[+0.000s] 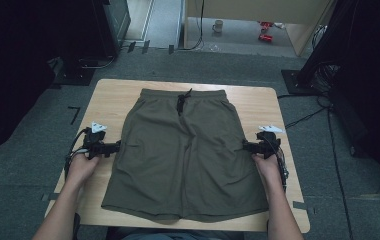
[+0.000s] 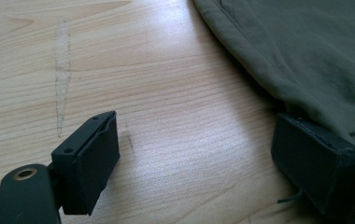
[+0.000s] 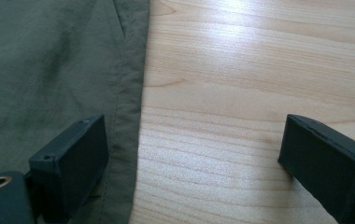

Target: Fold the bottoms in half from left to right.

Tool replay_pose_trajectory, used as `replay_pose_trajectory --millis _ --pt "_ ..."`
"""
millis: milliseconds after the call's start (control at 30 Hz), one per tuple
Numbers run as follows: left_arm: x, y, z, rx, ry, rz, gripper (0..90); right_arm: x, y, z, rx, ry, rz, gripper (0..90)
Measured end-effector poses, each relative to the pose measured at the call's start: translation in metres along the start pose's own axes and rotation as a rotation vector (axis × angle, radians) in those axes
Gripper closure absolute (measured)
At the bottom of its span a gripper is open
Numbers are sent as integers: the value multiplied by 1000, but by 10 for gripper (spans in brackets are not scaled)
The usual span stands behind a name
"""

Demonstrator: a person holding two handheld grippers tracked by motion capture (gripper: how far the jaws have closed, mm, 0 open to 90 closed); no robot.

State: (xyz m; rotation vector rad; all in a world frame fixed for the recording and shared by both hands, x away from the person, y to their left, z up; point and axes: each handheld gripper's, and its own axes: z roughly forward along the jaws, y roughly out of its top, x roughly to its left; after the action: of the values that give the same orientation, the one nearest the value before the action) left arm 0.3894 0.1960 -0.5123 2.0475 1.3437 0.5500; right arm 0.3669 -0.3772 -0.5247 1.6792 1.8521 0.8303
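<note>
Now, high view: olive shorts [image 1: 185,155] lie flat across the middle of the wooden table [image 1: 258,97], waistband toward the far edge, leg hems close to the near edge.
Drawstring: a dark cord [image 1: 182,102] is knotted at the waistband's middle and hangs down onto the fabric.
Left gripper: the left gripper [image 1: 113,148] sits by the table's left edge, its tips at the left side seam of the shorts, held in the left hand [image 1: 81,166].
Right gripper: the right gripper [image 1: 247,146] sits by the table's right edge, its tips at the right side seam, held in the right hand [image 1: 268,165].
Floor: grey carpet around the table, a mug [image 1: 218,26] and red items [image 1: 265,31] on the pale floor beyond the far edge.
Left gripper view: jaws spread wide and released, nothing between them but bare wood [image 2: 119,70]; one jaw rests on the tabletop, the other meets the seam edge of the shorts [image 2: 315,51].
Right gripper view: jaws likewise released and wide apart; one jaw sits over the hemmed side edge of the shorts [image 3: 49,56], the other over bare wood [image 3: 259,65]. No cloth is pinched.
</note>
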Motion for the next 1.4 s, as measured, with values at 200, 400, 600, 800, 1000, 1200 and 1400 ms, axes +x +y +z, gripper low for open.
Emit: replay_pose_trajectory --millis 200,400,600,800,1000,1200,1400 --pt "2 -1 -3 -11 -26 7 235 1 2 -2 26 21 -9 85" --pt "5 4 -16 -34 -119 -19 238 0 8 -5 60 56 4 156" --pt "1 8 -27 -39 -204 -6 227 1 15 -13 35 76 17 165" --pt "-5 4 -32 -26 -213 51 189 6 22 -20 1 102 4 221" --pt "-1 -3 -40 -8 -223 37 190 9 26 -22 10 145 20 232" --pt "-3 -18 -52 23 -249 57 208 14 29 -21 22 147 6 225" --pt "-11 -25 -61 -29 -313 91 226 18 28 -20 34 150 -7 223"
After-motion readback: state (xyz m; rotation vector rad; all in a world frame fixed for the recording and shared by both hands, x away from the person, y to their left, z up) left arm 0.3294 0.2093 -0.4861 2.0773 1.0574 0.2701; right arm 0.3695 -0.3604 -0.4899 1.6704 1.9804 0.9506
